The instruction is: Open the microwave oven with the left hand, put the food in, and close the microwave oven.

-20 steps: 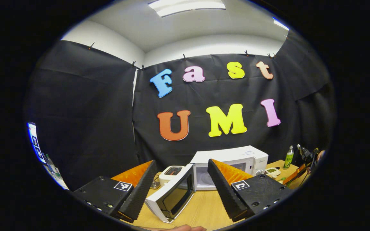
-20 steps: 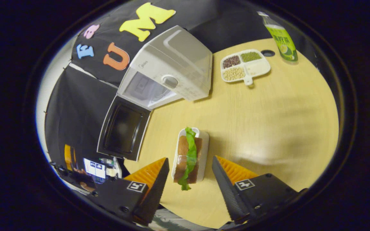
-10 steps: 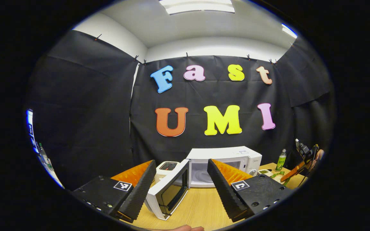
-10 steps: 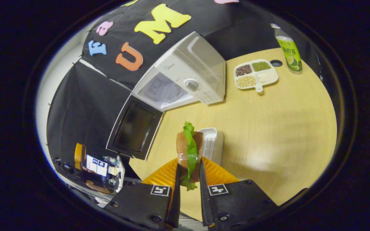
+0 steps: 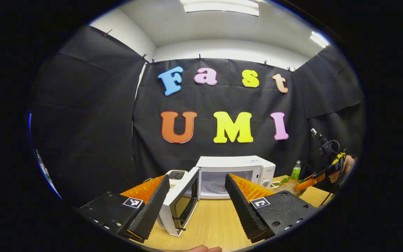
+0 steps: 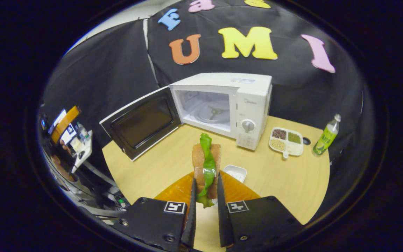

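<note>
The sandwich [image 6: 205, 164], brown bread slices with a green lettuce leaf standing out at both ends, was clamped between both fingers of the right gripper [image 6: 204, 206], held above the table [image 6: 285, 182] in front of the microwave oven [image 6: 222, 105], whose door [image 6: 142, 122] stood wide open. The right gripper view also showed a small white tray [image 6: 235, 173], a divided dish of beans [image 6: 287, 141] and a green bottle [image 6: 325, 135]. The left gripper [image 5: 196, 196] was spread apart, holding nothing; its view additionally showed a toaster [image 5: 176, 175] behind the door.

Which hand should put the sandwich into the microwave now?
The right. Its hand-held gripper is shut on the sandwich, facing the microwave with its door open. The left hand-held gripper is open, holding nothing.
</note>
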Demonstrator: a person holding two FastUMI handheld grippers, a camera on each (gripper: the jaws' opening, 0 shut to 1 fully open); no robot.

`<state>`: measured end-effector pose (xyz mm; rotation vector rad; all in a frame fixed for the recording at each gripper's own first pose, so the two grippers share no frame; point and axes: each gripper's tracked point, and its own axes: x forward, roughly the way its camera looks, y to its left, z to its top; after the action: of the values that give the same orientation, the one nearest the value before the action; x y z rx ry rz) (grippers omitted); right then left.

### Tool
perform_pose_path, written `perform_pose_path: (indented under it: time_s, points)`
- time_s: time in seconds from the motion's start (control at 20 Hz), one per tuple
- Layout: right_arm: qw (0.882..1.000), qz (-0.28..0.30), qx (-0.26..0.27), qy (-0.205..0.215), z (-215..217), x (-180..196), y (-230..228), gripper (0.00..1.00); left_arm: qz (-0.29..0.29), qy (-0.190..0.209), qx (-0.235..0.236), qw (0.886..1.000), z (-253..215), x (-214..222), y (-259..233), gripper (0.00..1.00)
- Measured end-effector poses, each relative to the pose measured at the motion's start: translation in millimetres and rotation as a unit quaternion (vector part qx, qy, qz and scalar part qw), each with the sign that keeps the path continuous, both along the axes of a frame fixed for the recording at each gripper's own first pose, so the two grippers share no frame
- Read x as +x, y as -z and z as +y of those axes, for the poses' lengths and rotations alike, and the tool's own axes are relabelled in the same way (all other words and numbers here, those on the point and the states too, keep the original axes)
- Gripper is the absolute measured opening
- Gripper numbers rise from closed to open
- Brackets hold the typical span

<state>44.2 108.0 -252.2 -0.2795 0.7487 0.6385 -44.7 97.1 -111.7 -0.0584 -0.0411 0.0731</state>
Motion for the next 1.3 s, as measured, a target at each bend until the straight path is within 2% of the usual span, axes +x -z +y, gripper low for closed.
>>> perform_pose_path:
  time_s: [0.05,0.1,0.2,0.25,0.3,0.35,0.4,0.45,0.5,0.6,0.65,0.85,0.9,0.95,1.05,1.1,1.15,1.3]
  points:
    - [1.0,-0.011,-0.017,-0.006,11,-3,4,0.3,0.004,-0.007,0.002,1.0,5,1,3,0.84]
    - [0.999,-0.023,-0.034,-0.014,23,-4,7,0.3,0.004,-0.007,0.007,1.0,6,2,5,0.95]
    - [0.997,-0.048,-0.062,-0.019,46,-2,15,0.3,0.006,-0.004,0.003,1.0,8,0,8,0.95]
    - [0.996,-0.058,-0.073,-0.016,56,1,18,0.22,0.006,0.004,-0.004,1.0,6,-3,10,0.95]
    - [0.994,-0.067,-0.082,-0.013,67,4,23,0.22,0.004,0.007,-0.009,1.0,8,-5,9,0.95]
    - [0.993,-0.073,-0.089,-0.012,78,7,29,0.22,0.0,0.005,-0.012,1.0,13,-6,9,0.95]
    - [0.993,-0.077,-0.092,-0.01,89,9,34,0.31,-0.004,-0.001,-0.011,1.0,19,-8,8,0.95]
    - [0.993,-0.077,-0.092,-0.009,101,10,41,0.31,-0.006,-0.012,-0.008,1.0,26,-10,8,0.95]
    - [0.993,-0.073,-0.089,-0.008,112,11,47,0.24,-0.004,-0.021,-0.004,1.0,33,-12,11,0.95]
    - [0.994,-0.07,-0.079,-0.004,134,18,57,0.24,-0.001,-0.026,0.0,1.0,38,-13,15,0.95]
    - [0.995,-0.073,-0.074,0.001,142,25,59,0.31,0.002,-0.024,-0.002,1.0,39,-13,17,0.95]
    - [0.993,-0.099,-0.06,0.023,170,58,60,0.31,0.007,-0.024,-0.012,1.0,50,-15,23,0.95]
    - [0.992,-0.106,-0.057,0.03,175,68,59,0.31,0.011,-0.021,-0.022,0.999,51,-16,25,0.84]
    - [0.991,-0.112,-0.052,0.04,177,78,59,0.31,0.01,-0.016,-0.03,0.999,50,-17,25,0.95]
    - [0.99,-0.123,-0.034,0.068,184,99,61,0.31,0.009,-0.013,-0.033,0.999,53,-19,26,0.93]
    - [0.988,-0.128,-0.028,0.083,187,111,64,0.31,0.012,-0.012,-0.029,0.999,54,-19,29,1.0]
    - [0.986,-0.131,-0.021,0.097,188,124,66,0.31,0.016,-0.011,-0.023,1.0,54,-19,32,0.93]
    - [0.982,-0.12,0.028,0.14,195,156,73,0.31,0.031,-0.003,-0.012,0.999,50,-17,36,0.93]
